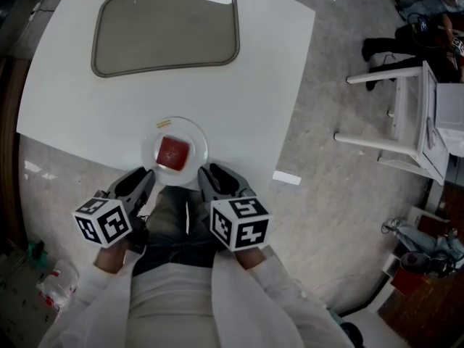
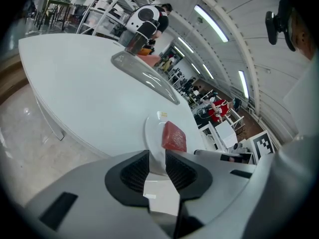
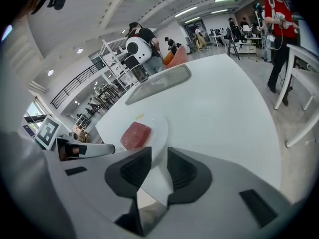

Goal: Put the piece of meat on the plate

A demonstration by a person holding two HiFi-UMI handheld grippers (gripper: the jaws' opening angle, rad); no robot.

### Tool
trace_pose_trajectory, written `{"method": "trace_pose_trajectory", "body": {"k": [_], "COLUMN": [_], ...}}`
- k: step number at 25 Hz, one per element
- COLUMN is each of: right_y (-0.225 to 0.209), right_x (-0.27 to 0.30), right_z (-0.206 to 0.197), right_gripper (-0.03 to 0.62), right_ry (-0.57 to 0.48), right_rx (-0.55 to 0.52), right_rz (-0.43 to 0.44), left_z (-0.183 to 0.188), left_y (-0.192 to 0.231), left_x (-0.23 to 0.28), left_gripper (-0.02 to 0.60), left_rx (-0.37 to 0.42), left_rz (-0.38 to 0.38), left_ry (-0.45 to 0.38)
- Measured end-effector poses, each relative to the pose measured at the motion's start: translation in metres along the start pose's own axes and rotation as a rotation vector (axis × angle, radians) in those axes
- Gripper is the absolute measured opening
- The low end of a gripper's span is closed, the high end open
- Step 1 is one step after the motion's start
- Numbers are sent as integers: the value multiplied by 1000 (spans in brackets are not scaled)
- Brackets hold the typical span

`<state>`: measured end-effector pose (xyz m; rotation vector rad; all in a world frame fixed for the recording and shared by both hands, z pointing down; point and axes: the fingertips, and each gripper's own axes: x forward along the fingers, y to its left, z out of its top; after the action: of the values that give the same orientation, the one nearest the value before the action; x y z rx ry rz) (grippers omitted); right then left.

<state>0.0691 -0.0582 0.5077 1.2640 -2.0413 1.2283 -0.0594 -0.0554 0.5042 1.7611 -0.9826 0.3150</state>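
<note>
A red square piece of meat (image 1: 172, 153) lies on the small white plate (image 1: 154, 145), which sits at the near edge of the white table (image 1: 275, 64). The left gripper view shows the meat (image 2: 173, 136) and plate (image 2: 151, 127) just ahead of my left gripper (image 2: 157, 159). My left gripper (image 1: 145, 177) and right gripper (image 1: 206, 172) hover off the table edge on either side of the plate, not touching it. Each has its jaws drawn together to a narrow slit with nothing in them. From the right gripper (image 3: 159, 157), the meat (image 3: 135, 135) sits on the plate (image 3: 159, 128).
A large grey tray (image 1: 167, 27) lies at the far side of the table. A white chair (image 1: 406, 114) stands on the floor to the right. People and racks stand far behind the table. My legs are under the grippers.
</note>
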Motion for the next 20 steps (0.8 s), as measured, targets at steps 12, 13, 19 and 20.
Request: {"method": "trace_pose_trajectory", "body": {"k": [12, 13, 19, 20], "right_y": [1, 2, 1, 2], "right_x": [11, 11, 12, 12], "right_z": [-2, -2, -1, -1], "right_gripper": [91, 91, 89, 89], "right_ry": [23, 24, 9, 6], "right_rx": [23, 20, 21, 26], "right_rz": [-1, -5, -17, -18], "left_z": [2, 2, 2, 2], "left_y": [6, 6, 6, 6], "left_x": [1, 1, 2, 2], "left_gripper": [84, 84, 83, 83], "left_rx": [-41, -40, -39, -38], "left_rz": [18, 21, 27, 27], "left_ry": [-26, -27, -31, -31]}}
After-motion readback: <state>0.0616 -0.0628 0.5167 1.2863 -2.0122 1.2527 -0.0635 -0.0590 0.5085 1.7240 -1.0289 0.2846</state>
